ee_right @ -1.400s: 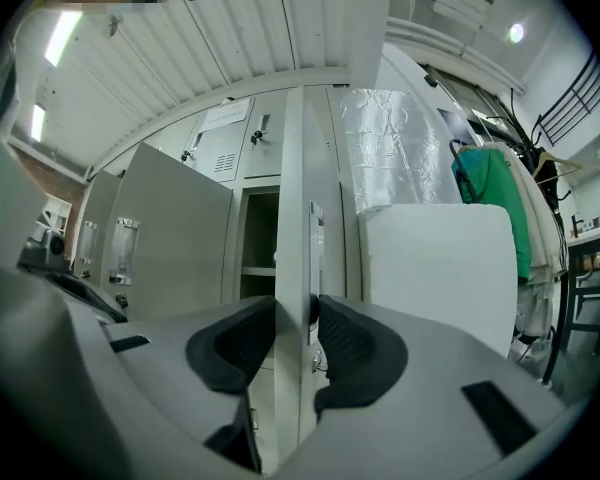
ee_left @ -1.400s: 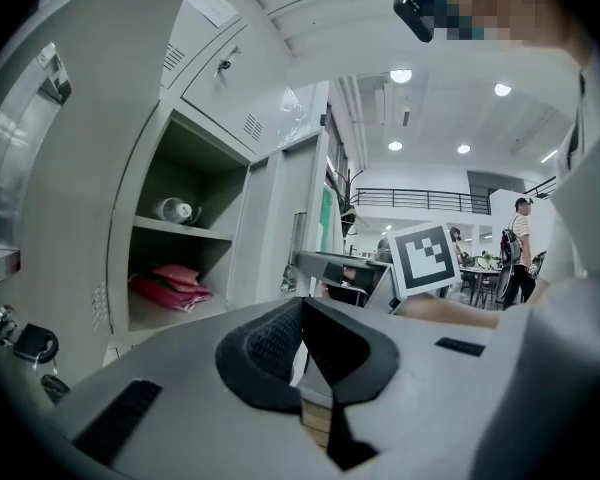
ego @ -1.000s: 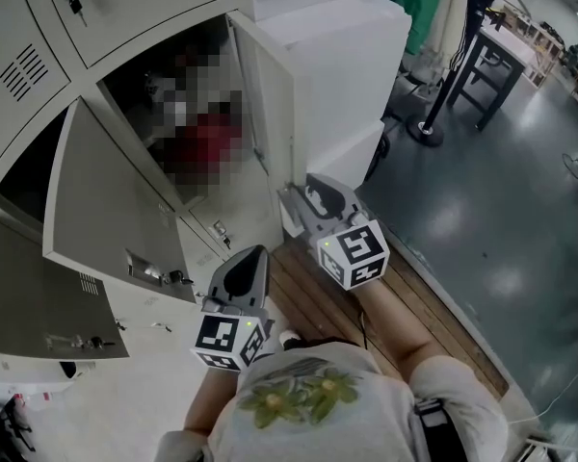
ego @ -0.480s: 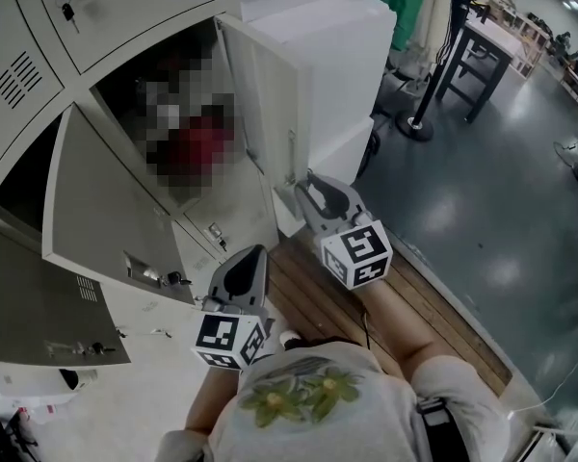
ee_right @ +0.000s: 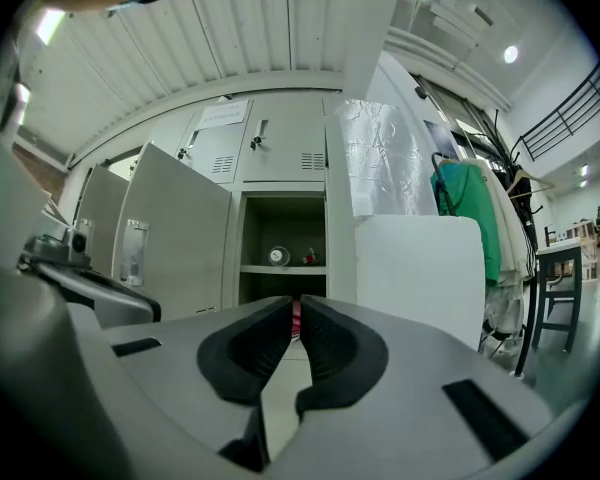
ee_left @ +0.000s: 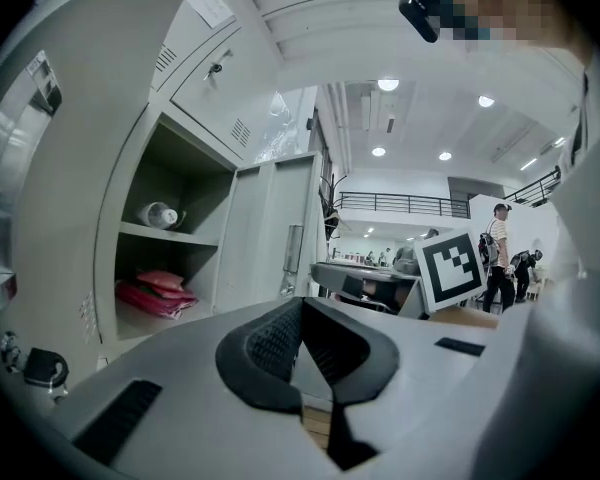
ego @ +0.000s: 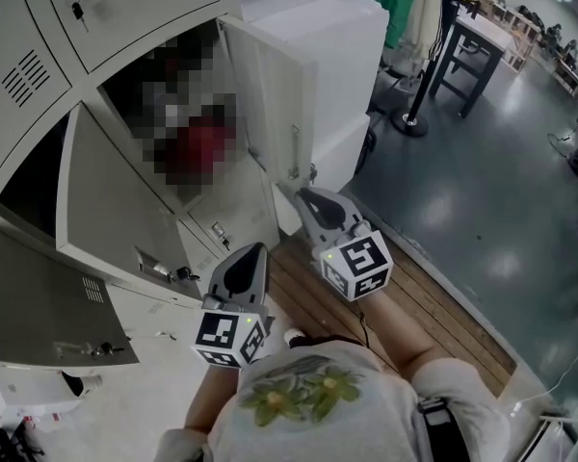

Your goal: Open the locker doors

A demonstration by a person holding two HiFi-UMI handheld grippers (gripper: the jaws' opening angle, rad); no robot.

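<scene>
Wooden planks [ego: 419, 301] lie underfoot at the base of the lockers [ego: 125, 8], where three locker doors [ego: 106, 200] stand swung open; a white block [ego: 342, 56] sits beside them, and a glossy dark floor [ego: 482, 200] stretches to a black table [ego: 477, 41]. Both forearms [ego: 395, 320] reach level: the left gripper [ego: 254, 249] has its jaws together, empty, and the right gripper [ego: 302, 193], near the rightmost door's edge, has just been closing, jaws all but together on nothing.
</scene>
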